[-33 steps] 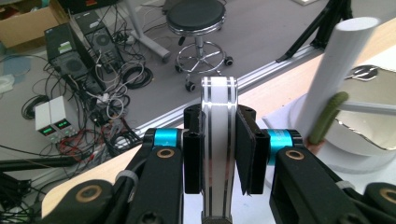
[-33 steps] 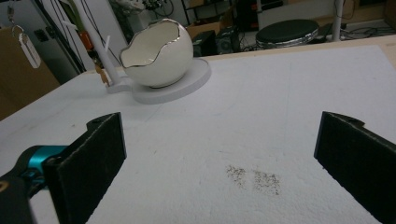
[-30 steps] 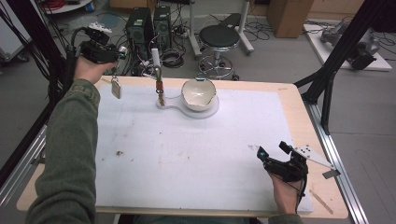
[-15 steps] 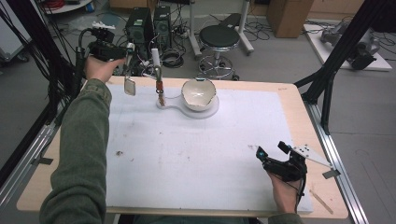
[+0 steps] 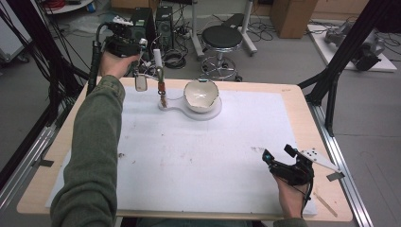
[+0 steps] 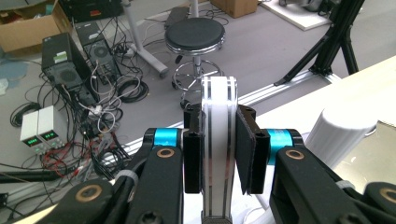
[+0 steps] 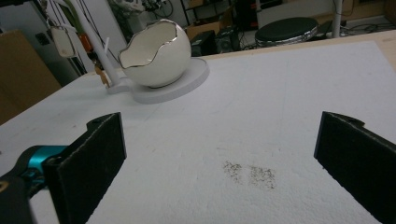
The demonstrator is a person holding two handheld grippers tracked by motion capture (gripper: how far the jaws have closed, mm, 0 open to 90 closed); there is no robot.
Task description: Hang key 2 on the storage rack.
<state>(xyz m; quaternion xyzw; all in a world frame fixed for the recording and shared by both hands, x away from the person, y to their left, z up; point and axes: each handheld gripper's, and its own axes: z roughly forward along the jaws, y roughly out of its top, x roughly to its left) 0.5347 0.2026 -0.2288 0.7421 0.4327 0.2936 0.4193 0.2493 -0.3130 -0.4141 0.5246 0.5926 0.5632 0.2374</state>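
Note:
My left gripper (image 5: 141, 72) is at the table's far left edge, shut on a flat white tag with dark edge stripes (image 6: 218, 116). The tag (image 5: 140, 84) hangs below the jaws, just left of a white stand's post (image 5: 157, 59). That post (image 6: 344, 131) rises close on the right in the left gripper view. A small brown piece (image 5: 162, 90) hangs on the stand. A cracked-egg-shaped white bowl (image 5: 202, 94) sits on the stand's round base (image 5: 215, 112). My right gripper (image 5: 276, 156) rests open at the front right, its pads (image 7: 95, 149) wide apart over bare white foam.
A white foam sheet (image 5: 198, 156) covers the wooden table. Dark specks (image 7: 250, 173) lie on it ahead of the right gripper. A thin wooden stick (image 5: 326, 204) lies at the front right corner. Beyond the far edge stand a stool (image 5: 222, 37) and computer cases (image 5: 163, 19) with cables.
My left hand has carried the white tag to the right along the far edge, closer to the stand's post. The right gripper has stayed put.

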